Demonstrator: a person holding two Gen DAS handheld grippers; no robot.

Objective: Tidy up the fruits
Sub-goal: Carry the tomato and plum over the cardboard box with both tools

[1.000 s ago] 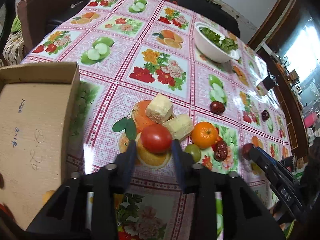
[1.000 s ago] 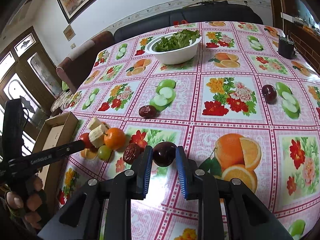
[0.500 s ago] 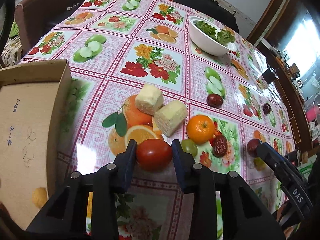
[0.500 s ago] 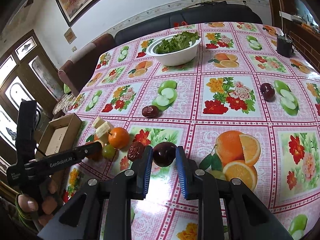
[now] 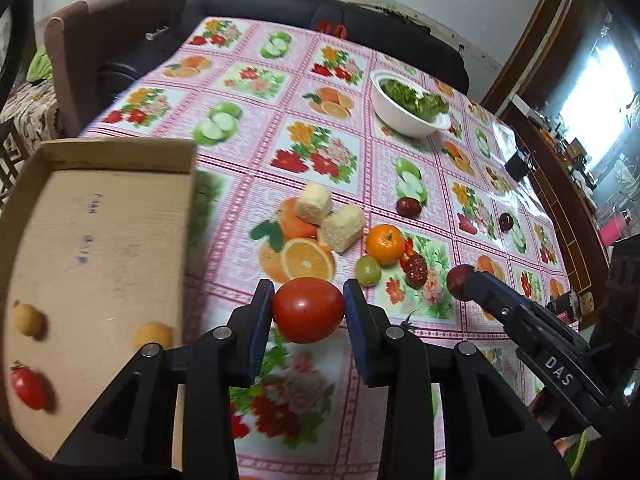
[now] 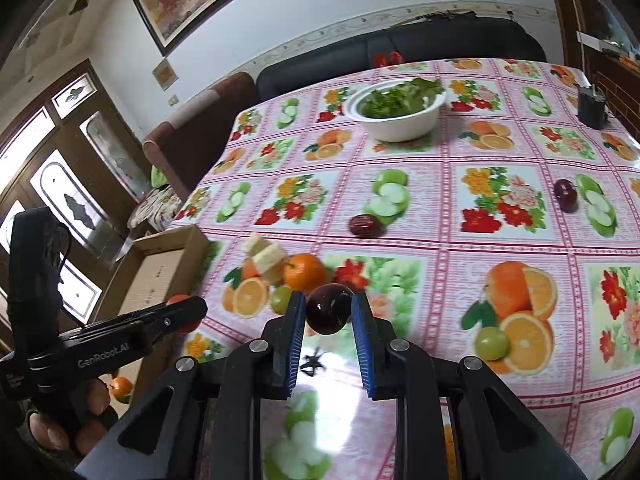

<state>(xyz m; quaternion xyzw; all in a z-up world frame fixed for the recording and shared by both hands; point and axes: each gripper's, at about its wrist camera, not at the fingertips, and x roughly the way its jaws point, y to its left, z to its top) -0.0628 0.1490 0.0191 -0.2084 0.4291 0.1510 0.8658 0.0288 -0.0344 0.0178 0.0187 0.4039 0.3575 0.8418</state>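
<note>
The left gripper (image 5: 308, 310) pinches a round red tomato (image 5: 308, 310) between its blue pads, lifted above the flowery pink tablecloth (image 5: 256, 128). Just to its left is the tall side wall of the brown cardboard box (image 5: 184, 248); the box floor has open room, with a small red tomato (image 5: 27, 387) and two little yellow fruits (image 5: 28, 321) lying in it, blurry and hard to make out. The right gripper (image 6: 328, 310) pinches a dark purple plum (image 6: 329, 309), up off the cloth. Ahead of the left gripper, well apart, sit two pale cake blocks (image 5: 330, 216), a round orange (image 5: 385, 243), a green grape (image 5: 368, 271) and a wrinkled red date (image 5: 417, 270). Farther off stand a white bowl of green leaves (image 5: 408, 106) and a sofa at the table's far edge.
</note>
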